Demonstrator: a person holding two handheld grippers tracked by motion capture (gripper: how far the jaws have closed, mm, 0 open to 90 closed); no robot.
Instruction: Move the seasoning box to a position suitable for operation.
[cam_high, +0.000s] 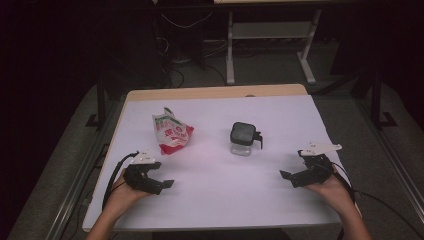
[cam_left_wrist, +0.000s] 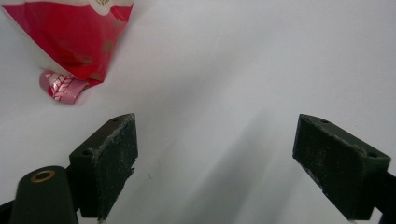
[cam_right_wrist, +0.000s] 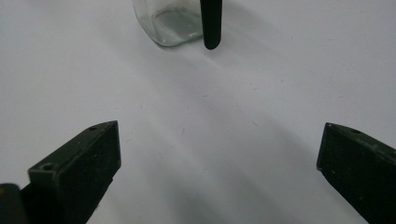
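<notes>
A red and white snack bag (cam_high: 171, 132) lies on the white table (cam_high: 220, 195), left of centre; its red bottom corner (cam_left_wrist: 74, 42) shows in the left gripper view. A clear glass jar (cam_high: 243, 138) with a black lid and a black clasp handle stands at the middle; its base (cam_right_wrist: 170, 21) and handle (cam_right_wrist: 211, 23) appear at the top of the right gripper view. My left gripper (cam_high: 162, 181) rests near the front left, open, nothing between its jaws (cam_left_wrist: 215, 163). My right gripper (cam_high: 290, 170) sits at the front right, open and empty (cam_right_wrist: 217, 172), pointing toward the jar.
The table's wooden far edge (cam_high: 215, 92) borders grey floor. Beyond it stand a white desk frame (cam_high: 270, 45) and loose cables (cam_high: 175, 60). Black cables trail from both grippers over the front edge.
</notes>
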